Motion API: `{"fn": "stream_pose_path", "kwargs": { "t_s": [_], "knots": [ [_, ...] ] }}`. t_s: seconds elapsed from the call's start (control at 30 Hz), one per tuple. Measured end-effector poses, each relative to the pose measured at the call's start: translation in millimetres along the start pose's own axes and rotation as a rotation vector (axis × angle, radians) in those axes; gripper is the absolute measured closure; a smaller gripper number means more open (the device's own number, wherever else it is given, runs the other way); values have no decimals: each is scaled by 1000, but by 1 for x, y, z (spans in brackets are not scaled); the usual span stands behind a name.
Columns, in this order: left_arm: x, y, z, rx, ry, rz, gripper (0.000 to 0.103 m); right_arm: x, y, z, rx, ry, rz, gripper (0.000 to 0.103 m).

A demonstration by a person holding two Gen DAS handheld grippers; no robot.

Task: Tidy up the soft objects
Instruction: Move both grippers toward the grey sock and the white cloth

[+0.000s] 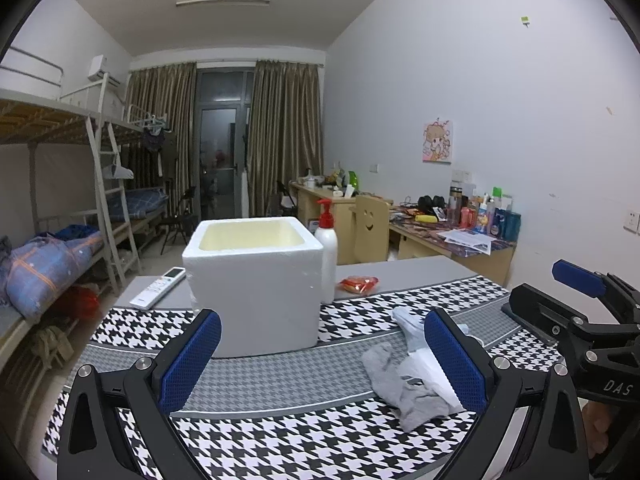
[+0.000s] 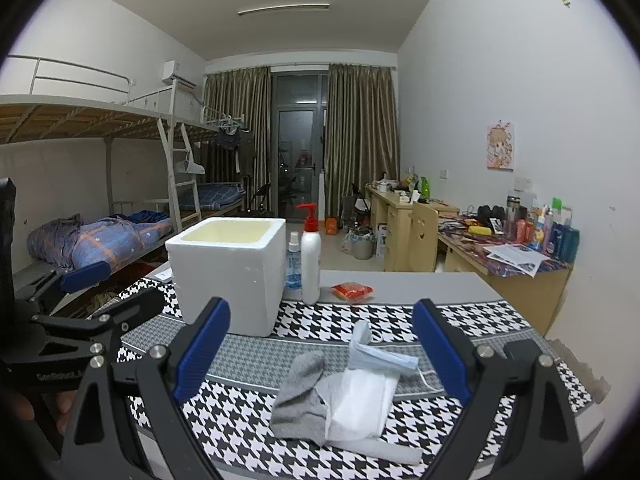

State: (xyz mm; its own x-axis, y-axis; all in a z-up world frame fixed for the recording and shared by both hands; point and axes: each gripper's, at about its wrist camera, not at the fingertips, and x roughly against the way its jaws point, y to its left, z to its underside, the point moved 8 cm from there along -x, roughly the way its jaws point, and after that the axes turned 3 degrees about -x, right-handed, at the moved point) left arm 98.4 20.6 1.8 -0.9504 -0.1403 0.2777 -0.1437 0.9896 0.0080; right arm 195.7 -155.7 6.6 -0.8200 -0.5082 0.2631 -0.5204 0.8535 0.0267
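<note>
Here, right gripper (image 2: 322,354) wide open, empty, above the socks (image 2: 306,396) and mask (image 2: 384,358) piled near on the cloth (image 2: 460,320). Left gripper (image 1: 322,360) likewise open, pile at its right finger, maybe touching. Box (image 2: 228,272) far left.

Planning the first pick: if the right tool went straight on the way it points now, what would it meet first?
Most likely the pile of soft things between its open fingers: the white cloth beside the grey sock. The right tool sits above them, so depth is uncertain; the foam box is off left.
</note>
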Motion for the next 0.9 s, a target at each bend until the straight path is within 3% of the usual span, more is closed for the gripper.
{"fn": "stream_pose_path", "kwargs": {
  "t_s": [0.9],
  "knots": [
    [-37, -45, 53, -8, 135, 107, 1, -1, -37, 56, -32, 67, 55, 8]
  ]
}}
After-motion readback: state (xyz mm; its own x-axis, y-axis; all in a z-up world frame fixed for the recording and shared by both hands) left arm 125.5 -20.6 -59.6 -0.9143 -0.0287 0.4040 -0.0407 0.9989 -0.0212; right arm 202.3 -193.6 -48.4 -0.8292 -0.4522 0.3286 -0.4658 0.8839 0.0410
